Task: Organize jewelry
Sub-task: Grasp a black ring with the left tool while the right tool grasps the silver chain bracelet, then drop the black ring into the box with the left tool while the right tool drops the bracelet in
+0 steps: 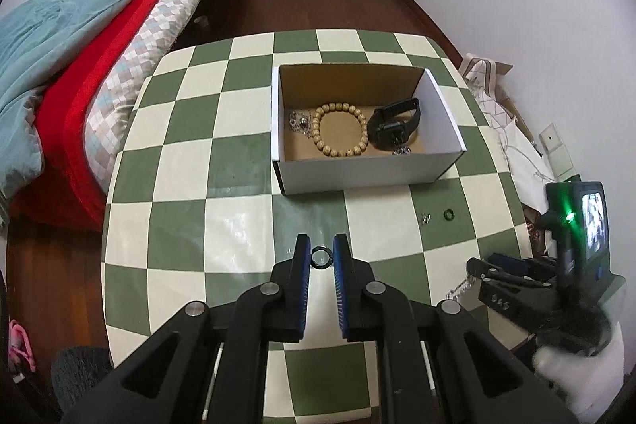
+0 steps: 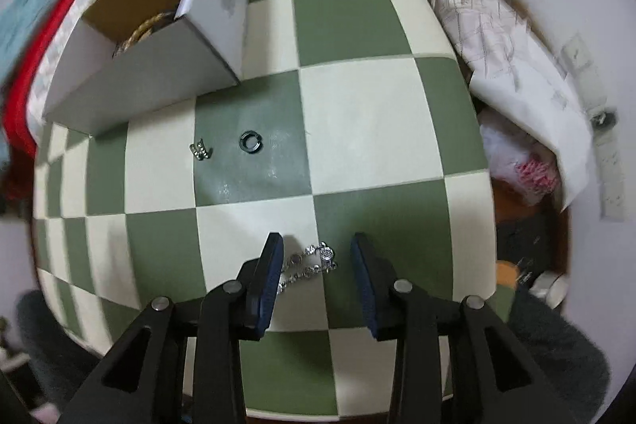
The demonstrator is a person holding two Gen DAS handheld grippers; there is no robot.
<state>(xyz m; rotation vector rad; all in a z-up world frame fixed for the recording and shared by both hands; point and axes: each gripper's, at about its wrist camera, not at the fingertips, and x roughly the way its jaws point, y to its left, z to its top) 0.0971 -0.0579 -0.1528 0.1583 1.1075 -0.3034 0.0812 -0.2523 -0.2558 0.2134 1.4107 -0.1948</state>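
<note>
My left gripper [image 1: 321,250] is shut on a small dark ring [image 1: 321,258], pinched between its blue pads above the checked table [image 1: 179,161]. Straight ahead stands a white cardboard box [image 1: 357,171] holding a wooden bead bracelet [image 1: 342,130], a black watch [image 1: 393,124] and silver pieces [image 1: 298,120]. My right gripper [image 2: 317,239] points down at the table with its jaws open. A silver chain bracelet [image 2: 314,261] lies on the cloth between them, against the left pad. A second dark ring [image 2: 250,142] and silver earrings [image 2: 200,149] lie near the box [image 2: 139,82].
A bed [image 1: 99,66] with red and blue bedding runs along the table's left side. White bags and paper [image 2: 516,46] are piled off the right edge by the wall. A dark fuzzy stool [image 1: 79,372] sits at the near left corner.
</note>
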